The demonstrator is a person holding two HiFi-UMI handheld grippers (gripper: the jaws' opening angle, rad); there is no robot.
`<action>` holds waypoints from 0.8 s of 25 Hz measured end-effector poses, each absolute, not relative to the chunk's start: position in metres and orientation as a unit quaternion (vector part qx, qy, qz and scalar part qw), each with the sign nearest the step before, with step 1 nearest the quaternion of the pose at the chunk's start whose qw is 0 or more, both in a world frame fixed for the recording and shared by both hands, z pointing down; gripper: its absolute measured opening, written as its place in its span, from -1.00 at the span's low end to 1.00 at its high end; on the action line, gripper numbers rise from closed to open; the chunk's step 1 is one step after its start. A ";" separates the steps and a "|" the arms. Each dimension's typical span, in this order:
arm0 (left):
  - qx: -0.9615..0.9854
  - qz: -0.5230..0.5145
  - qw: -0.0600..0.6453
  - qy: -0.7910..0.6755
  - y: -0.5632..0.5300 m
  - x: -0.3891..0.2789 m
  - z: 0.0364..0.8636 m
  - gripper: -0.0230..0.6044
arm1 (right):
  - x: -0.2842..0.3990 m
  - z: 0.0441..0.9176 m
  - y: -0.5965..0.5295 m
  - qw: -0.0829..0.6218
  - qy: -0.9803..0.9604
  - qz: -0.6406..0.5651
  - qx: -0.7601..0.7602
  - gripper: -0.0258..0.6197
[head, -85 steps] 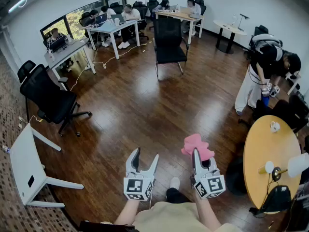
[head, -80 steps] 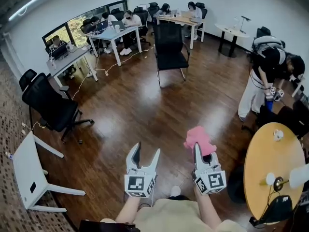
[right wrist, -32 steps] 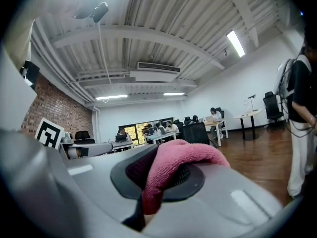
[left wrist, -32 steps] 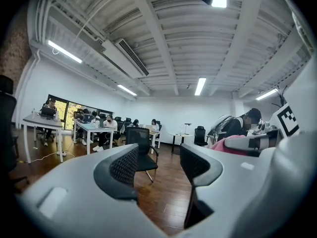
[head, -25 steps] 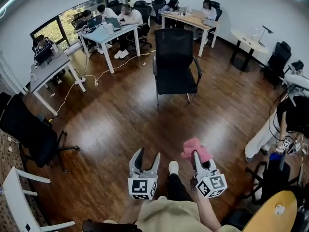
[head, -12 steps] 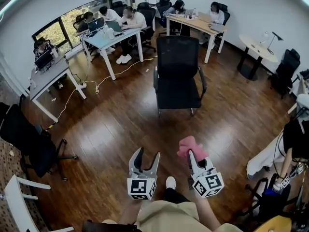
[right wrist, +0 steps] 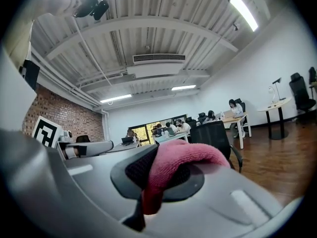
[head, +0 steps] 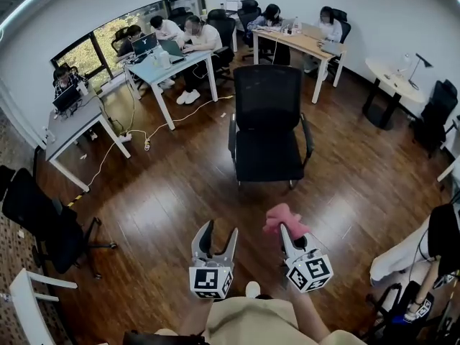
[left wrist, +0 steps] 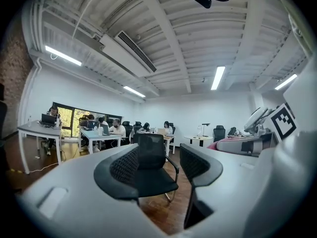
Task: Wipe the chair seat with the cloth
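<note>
A black mesh chair [head: 269, 121] stands ahead of me on the wood floor, its seat [head: 269, 162] bare and facing me. My right gripper [head: 285, 228] is shut on a pink cloth [head: 281, 217] that bunches over its tips; in the right gripper view the cloth [right wrist: 184, 161] hides the jaw gap, with the chair [right wrist: 217, 132] beyond. My left gripper [head: 218, 230] stands open and holds nothing. The chair [left wrist: 151, 167] shows between its jaws in the left gripper view. Both grippers are well short of the chair.
Desks [head: 169, 56] with seated people line the back wall. A black swivel chair [head: 39, 221] stands at the left, and a white table [head: 21, 297] at the bottom left. A round table [head: 394, 74] is at the back right, and a person [head: 431, 243] is bent over at the right edge.
The black chair has come nearer and looks larger in the head view. Both grippers keep their pose in front of me. The cloth stays in the right gripper.
</note>
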State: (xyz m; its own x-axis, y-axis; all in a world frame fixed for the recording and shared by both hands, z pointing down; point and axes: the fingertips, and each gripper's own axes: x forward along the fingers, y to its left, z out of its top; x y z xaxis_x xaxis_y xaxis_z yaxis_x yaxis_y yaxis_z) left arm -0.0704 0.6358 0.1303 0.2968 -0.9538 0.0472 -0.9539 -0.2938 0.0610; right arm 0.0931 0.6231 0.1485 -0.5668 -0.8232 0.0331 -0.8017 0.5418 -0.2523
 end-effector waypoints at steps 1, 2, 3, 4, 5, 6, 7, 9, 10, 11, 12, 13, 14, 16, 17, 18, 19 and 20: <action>0.804 0.003 0.040 -0.594 0.630 -0.070 0.132 -0.16 | 0.094 0.151 0.617 0.045 0.877 -0.125 -0.462 -0.90; 0.803 0.005 0.044 -0.595 0.625 -0.071 0.134 -0.16 | 0.093 0.154 0.613 0.045 0.877 -0.129 -0.460 -0.90; 0.801 0.007 0.048 -0.596 0.620 -0.074 0.137 -0.17 | 0.090 0.157 0.609 0.043 0.879 -0.132 -0.457 -0.90; 0.800 0.009 0.051 -0.597 0.614 -0.076 0.140 -0.17 | 0.086 0.159 0.605 0.041 0.880 -0.134 -0.454 -0.90; 0.800 0.011 0.053 -0.597 0.608 -0.078 0.142 -0.17 | 0.084 0.161 0.600 0.040 0.881 -0.135 -0.452 -0.90; 0.801 0.012 0.053 -0.596 0.601 -0.077 0.144 -0.17 | 0.082 0.164 0.594 0.041 0.881 -0.137 -0.451 -0.90; 0.803 0.013 0.053 -0.594 0.594 -0.075 0.144 -0.17 | 0.083 0.166 0.587 0.041 0.880 -0.139 -0.452 -0.90; 0.807 0.012 0.053 -0.588 0.578 -0.070 0.145 -0.17 | 0.087 0.170 0.572 0.040 0.878 -0.142 -0.456 -0.90; 0.810 0.012 0.053 -0.585 0.568 -0.067 0.146 -0.17 | 0.090 0.172 0.563 0.040 0.876 -0.142 -0.458 -0.90; 0.812 0.012 0.054 -0.582 0.558 -0.065 0.148 -0.17 | 0.092 0.173 0.554 0.040 0.875 -0.143 -0.461 -0.90; 0.813 0.013 0.055 -0.579 0.547 -0.065 0.150 -0.17 | 0.093 0.174 0.543 0.040 0.873 -0.144 -0.464 -0.90; 0.815 0.014 0.057 -0.577 0.536 -0.065 0.152 -0.17 | 0.093 0.175 0.533 0.039 0.871 -0.145 -0.467 -0.90; 0.816 0.014 0.059 -0.575 0.524 -0.067 0.153 -0.17 | 0.093 0.175 0.522 0.038 0.870 -0.147 -0.470 -0.90; 0.818 0.010 0.062 -0.572 0.499 -0.071 0.154 -0.17 | 0.091 0.177 0.499 0.036 0.867 -0.147 -0.474 -0.89; 0.819 0.008 0.062 -0.570 0.485 -0.073 0.155 -0.17 | 0.090 0.177 0.486 0.036 0.866 -0.146 -0.476 -0.89; 0.820 0.006 0.063 -0.568 0.469 -0.074 0.154 -0.17 | 0.089 0.176 0.472 0.035 0.865 -0.145 -0.478 -0.89; 0.822 0.005 0.064 -0.566 0.453 -0.074 0.154 -0.17 | 0.089 0.174 0.457 0.035 0.864 -0.146 -0.481 -0.89; 0.823 0.004 0.065 -0.564 0.437 -0.074 0.153 -0.17 | 0.089 0.173 0.443 0.035 0.863 -0.146 -0.483 -0.89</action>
State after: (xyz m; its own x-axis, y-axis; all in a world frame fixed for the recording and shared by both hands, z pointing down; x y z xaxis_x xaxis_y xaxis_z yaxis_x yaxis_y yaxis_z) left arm -0.0739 0.4374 0.1526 0.3637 -0.9281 0.0803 -0.9291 -0.3552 0.1031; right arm 0.0886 0.4428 0.1727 -0.5316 -0.8432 0.0800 -0.8227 0.4917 -0.2852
